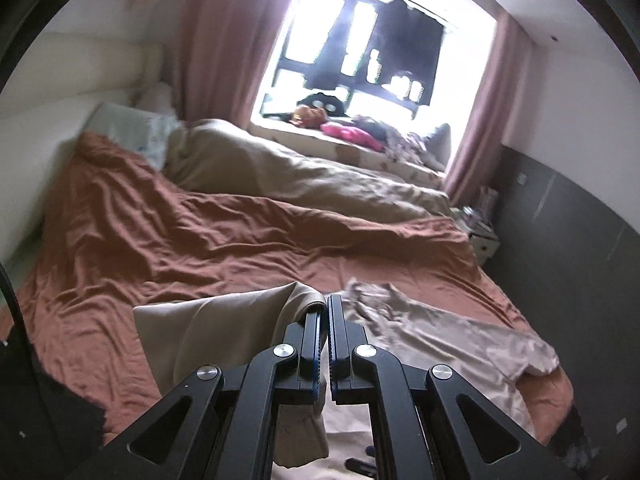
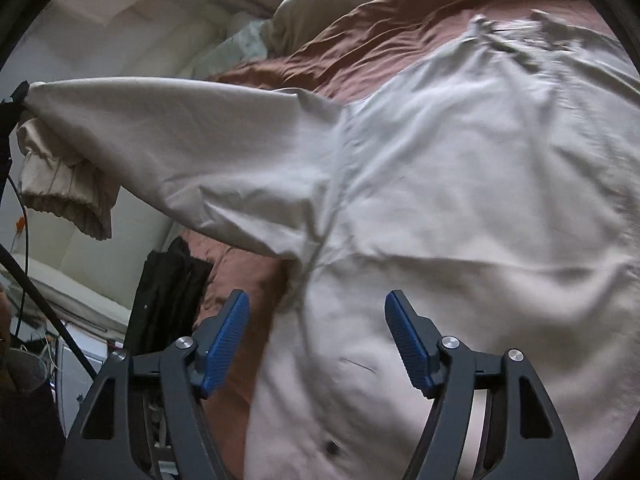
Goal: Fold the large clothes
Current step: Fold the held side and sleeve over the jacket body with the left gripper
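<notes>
A large beige jacket lies spread on the rust-brown bed cover. One sleeve is lifted off the bed and stretched out to the left, its gathered cuff hanging down. My left gripper is shut on that sleeve's fabric, which drapes over and below its fingers. The rest of the jacket lies flat to its right. My right gripper hovers open just above the jacket's body near the armpit, and its blue pads hold nothing.
A beige duvet and pillows lie at the head of the bed, under a bright window with pink curtains. A dark garment hangs off the bed's left edge. A cluttered window ledge and a dark wall panel sit to the right.
</notes>
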`<control>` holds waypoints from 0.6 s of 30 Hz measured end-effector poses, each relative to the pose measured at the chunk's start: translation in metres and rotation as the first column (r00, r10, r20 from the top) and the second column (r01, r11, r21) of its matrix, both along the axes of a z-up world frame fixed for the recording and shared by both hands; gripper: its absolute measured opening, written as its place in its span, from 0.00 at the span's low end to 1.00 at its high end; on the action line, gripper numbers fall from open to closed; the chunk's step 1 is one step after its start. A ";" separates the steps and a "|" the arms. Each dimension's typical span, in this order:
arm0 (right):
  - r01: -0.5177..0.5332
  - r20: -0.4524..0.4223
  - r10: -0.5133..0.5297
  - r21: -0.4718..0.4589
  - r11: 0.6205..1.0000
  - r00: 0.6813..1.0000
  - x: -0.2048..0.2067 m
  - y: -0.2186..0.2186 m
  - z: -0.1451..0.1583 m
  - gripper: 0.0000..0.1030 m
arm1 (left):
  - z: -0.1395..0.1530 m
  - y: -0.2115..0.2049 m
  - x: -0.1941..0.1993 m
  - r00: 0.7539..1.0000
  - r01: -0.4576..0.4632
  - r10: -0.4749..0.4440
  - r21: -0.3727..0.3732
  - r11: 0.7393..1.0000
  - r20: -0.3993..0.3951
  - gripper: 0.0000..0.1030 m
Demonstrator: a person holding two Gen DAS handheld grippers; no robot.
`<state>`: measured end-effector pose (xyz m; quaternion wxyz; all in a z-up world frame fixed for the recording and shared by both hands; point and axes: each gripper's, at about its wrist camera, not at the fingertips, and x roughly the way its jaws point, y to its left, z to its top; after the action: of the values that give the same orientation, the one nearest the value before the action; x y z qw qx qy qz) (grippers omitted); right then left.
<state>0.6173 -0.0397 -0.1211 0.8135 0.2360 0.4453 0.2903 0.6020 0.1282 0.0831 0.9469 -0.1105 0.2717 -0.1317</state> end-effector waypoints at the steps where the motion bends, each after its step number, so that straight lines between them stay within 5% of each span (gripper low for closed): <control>1: 0.011 0.001 -0.011 0.004 1.000 1.000 -0.003 -0.006 0.000 0.67 | -0.001 -0.009 0.002 1.000 0.012 -0.012 0.004 1.000 -0.004 0.03; 13: 0.192 0.051 -0.194 0.041 0.981 0.980 -0.079 -0.150 0.015 0.67 | -0.076 -0.132 0.040 0.970 0.183 -0.177 0.021 0.983 -0.169 0.03; 16: 0.235 0.045 -0.237 0.043 0.971 0.970 -0.098 -0.180 0.011 0.67 | -0.103 -0.157 0.049 0.940 0.230 -0.230 -0.032 0.973 -0.252 0.03; 18: 0.262 0.044 -0.264 0.045 0.964 0.963 -0.108 -0.195 0.010 0.67 | -0.131 -0.174 0.056 0.898 0.256 -0.265 -0.073 0.964 -0.352 0.10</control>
<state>0.5094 -0.2351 -0.1112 0.8508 0.3017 0.3841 0.1938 0.6579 -0.0455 -0.0475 0.8537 -0.1068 0.4506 -0.2382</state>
